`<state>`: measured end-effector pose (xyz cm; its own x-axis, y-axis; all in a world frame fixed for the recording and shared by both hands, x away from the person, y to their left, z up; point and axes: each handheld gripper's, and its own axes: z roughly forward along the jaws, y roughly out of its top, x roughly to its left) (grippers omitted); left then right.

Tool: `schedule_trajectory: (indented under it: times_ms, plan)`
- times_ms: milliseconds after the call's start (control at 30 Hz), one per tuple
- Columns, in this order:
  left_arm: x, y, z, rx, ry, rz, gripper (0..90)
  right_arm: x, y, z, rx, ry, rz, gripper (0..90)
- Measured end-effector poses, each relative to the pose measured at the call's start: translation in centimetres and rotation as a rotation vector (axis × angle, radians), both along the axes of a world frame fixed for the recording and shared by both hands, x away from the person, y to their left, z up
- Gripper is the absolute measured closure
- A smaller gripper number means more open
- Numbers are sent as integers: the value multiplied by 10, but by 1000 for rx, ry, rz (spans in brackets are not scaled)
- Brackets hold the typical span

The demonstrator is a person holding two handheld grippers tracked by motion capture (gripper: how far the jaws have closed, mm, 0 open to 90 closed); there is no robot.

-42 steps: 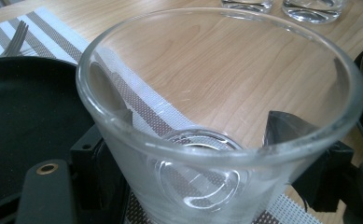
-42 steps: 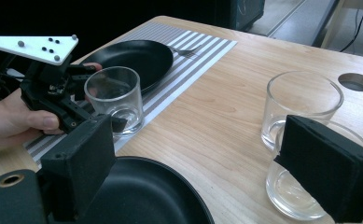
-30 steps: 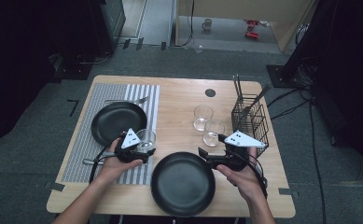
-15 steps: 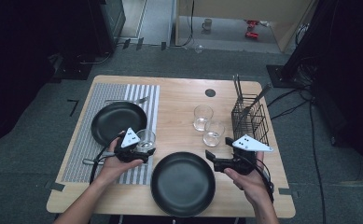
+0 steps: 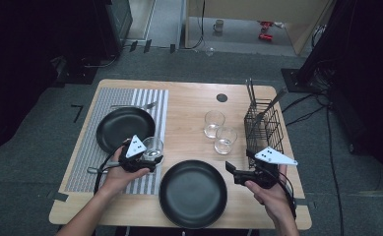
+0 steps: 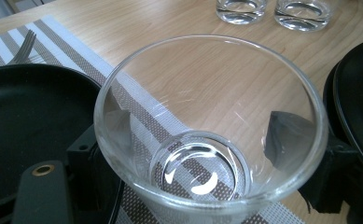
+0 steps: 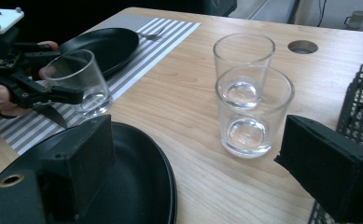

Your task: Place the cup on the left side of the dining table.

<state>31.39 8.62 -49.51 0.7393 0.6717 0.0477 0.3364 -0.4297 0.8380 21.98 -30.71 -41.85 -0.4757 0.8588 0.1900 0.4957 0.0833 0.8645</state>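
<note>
Glass tumbler (image 5: 152, 147), clear, empty, upright: on the striped mat (image 5: 144, 98), just left of and slightly beyond the near black plate (image 5: 193, 194), apart from its rim. Clamped between the jaws of the left gripper (image 5: 150, 153), one black pad on either side of the wall, base seemingly on the mat; same spot relative to the plate as a second ago, hence neither lifted nor carried yet. Right gripper (image 5: 232, 172): jaws apart, nothing between them, now just right of the plate's right rim; a second ago farther beyond the plate, up beside the nearer of two spare glasses (image 5: 225, 140), since drawn back toward the person and a little lower. Spare glasses unmoved, side by side beyond the plate's far right, neither one taken. Wire basket (image 5: 263, 128): to the right beyond the plate, cutlery upright inside. Second black plate (image 5: 125, 129): on the mat, beyond and left of the near plate. Judgement: right side retired empty, so work at present resting on the left grip alone; tumbler secured but placement relative to the plate apparently unsettled, lift or small shift likely outstanding.
</note>
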Motion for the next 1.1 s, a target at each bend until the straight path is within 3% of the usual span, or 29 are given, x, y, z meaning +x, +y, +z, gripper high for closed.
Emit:
schedule_trajectory:
  times_ms: [867, 1033, 1100]
  plan:
    - [-6, 14, 0, -1, 9, 20, 206, -10, -27, -8, -4, 13, -51, 97]
    - [-4, 15, 2, -5, 36, 19, 202, -11, -29, -9, -4, 13, -54, 97]
    - [-3, 17, 3, -38, 67, 28, 186, -12, -30, -10, -28, 2, -64, 98]
